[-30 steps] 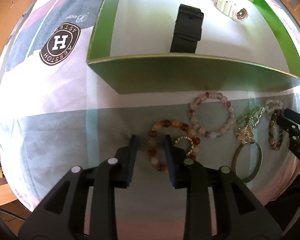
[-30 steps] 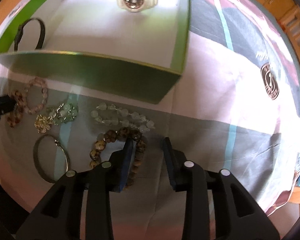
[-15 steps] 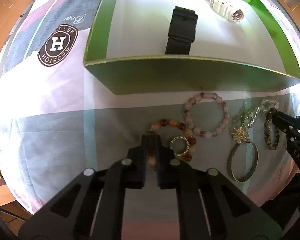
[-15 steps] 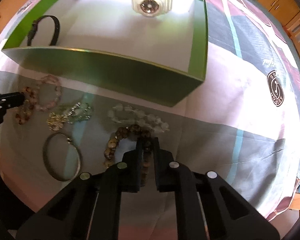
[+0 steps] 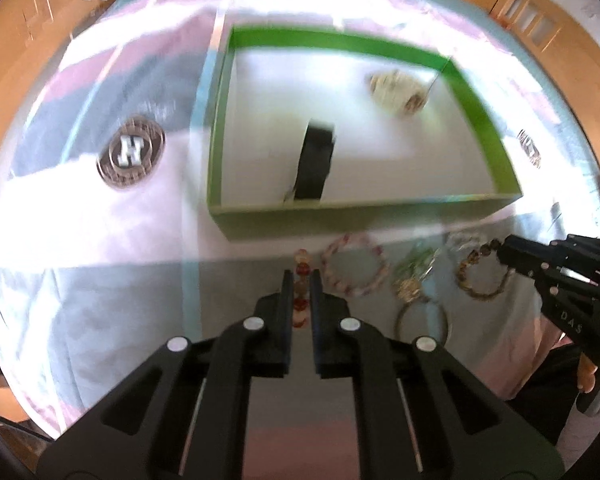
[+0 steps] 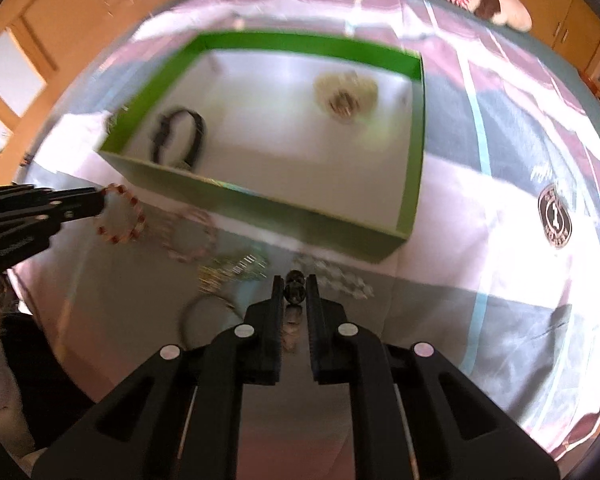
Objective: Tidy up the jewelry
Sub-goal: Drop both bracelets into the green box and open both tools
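Green box (image 5: 476, 116), black strap (image 5: 315, 168), pink-grey cloth (image 5: 100, 240).

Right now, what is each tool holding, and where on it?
Left tool pinches the red-orange bead bracelet by its strand; right tool pinches the brown bead bracelet by its strand.

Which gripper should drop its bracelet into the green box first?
Judging loosely, left: the left gripper with its red-bead bracelet sits nearer the green box wall. Motion blur limits certainty.
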Motion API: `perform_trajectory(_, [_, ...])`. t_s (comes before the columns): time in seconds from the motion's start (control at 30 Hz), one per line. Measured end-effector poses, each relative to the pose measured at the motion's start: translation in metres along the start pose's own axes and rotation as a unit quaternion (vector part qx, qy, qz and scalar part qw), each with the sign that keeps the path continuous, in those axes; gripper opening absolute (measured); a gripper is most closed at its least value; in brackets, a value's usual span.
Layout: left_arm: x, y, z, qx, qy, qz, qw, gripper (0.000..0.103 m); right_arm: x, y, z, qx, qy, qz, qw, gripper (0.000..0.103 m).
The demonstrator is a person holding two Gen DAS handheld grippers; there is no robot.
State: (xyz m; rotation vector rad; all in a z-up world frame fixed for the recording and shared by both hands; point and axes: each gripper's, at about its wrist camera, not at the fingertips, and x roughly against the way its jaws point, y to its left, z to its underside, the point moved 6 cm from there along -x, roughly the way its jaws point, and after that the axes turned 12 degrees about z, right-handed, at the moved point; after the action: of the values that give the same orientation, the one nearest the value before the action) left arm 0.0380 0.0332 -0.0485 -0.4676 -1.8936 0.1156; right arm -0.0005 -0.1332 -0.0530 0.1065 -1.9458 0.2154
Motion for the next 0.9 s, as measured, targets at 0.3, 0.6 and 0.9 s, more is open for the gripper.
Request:
perform_trajectory(0.3, [0.049,0.002,-0.028,-0.008,-0.115,0.018,0.9931,0.007,0.062,-0.019,-0.039,-0.071,-0.124,-0.031,0.989,0.010])
perform_trajectory(0.6, [0.040,0.003,-0.068,-0.007,-0.134,-0.028,0.9905,0.007,0.045,-0.027,-0.078,-0.104,-0.171,0.011,0.980,0.011])
perform_trajectory(0.9, [-0.006,0.028,-0.071,0.035,-0.075,-0.023,0.9963,0.007,0.008,-0.028,-0.069,-0.101,-0.121,0.025,0.987,0.010])
